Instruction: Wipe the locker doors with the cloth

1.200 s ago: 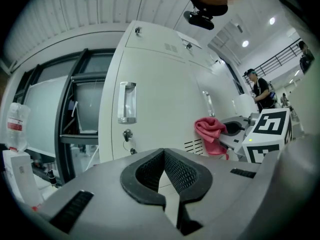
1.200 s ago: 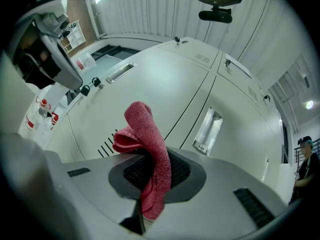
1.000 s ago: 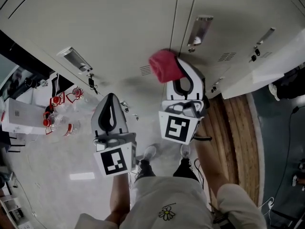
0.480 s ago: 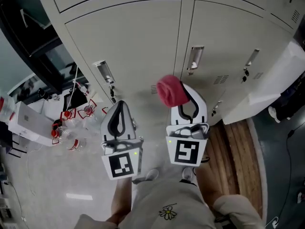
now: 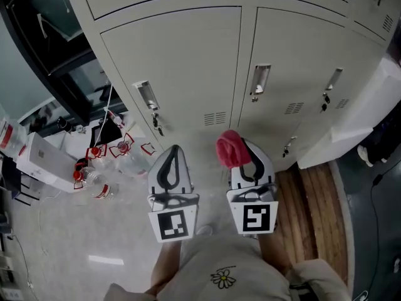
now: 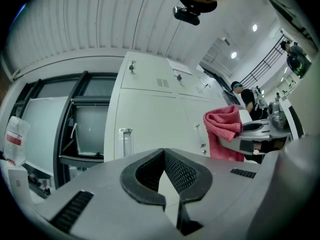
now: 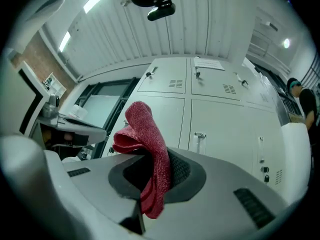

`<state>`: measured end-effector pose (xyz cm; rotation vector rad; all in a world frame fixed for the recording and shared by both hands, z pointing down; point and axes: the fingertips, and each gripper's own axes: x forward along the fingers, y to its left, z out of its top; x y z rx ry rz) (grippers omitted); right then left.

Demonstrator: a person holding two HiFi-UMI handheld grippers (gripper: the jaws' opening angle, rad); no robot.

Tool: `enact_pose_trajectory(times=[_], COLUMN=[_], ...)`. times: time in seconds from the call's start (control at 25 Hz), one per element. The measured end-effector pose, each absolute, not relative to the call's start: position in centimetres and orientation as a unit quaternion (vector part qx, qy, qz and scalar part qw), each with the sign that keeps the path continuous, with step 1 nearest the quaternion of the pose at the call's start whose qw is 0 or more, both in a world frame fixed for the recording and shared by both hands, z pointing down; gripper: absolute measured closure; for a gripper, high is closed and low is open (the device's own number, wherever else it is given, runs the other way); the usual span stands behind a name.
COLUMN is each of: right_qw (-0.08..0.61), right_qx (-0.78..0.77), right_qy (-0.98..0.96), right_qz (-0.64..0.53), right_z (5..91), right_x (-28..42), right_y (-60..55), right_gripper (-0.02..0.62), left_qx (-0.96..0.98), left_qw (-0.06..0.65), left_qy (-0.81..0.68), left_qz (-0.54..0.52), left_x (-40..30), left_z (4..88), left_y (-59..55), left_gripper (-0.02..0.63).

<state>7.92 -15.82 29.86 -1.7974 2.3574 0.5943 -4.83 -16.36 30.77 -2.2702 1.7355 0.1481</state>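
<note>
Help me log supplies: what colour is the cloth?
Pinkish red; the cloth shows best in the right gripper view.

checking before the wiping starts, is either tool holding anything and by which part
The right tool pinches the red cloth near its middle, one bunch above the jaws, an end below. The left tool is shut, empty.

Right claw [image 5: 246,153], cloth [image 5: 229,150] drawn back from locker doors [image 5: 188,61]
</note>
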Motion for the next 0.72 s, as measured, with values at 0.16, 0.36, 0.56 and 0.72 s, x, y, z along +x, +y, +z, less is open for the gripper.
enact_pose_trajectory(times=[0.16,0.36,0.56,0.72], right_qw=[0.056,0.063,0.060,0.061], right_qx=[-0.592,-0.593,-0.597,-0.599], right_qy=[0.784,0.783,0.780,0.779], right_qz=[0.179,0.176,0.175,0.173], right_z=[30.5,30.2,30.2,30.2], right_x=[8.5,9.0,9.4,9.5], right_y=[-15.8,-15.7,-15.9,-16.0], right_gripper=[0.568,0.568,0.568,0.568], left_qx=[-0.787,-0.787,-0.787,-0.788], left_qw=[0.141,0.138,0.140,0.142], left_qy=[0.598,0.599,0.598,0.596], left_qz=[0.056,0.056,0.058,0.057], left_x=[-4.2,-3.9,-3.8,-3.8], left_z=[30.7,30.7,30.5,30.4], left_y=[-16.2,-16.2,-16.3,-16.4], left_gripper=[0.589,0.589,0.590,0.591])
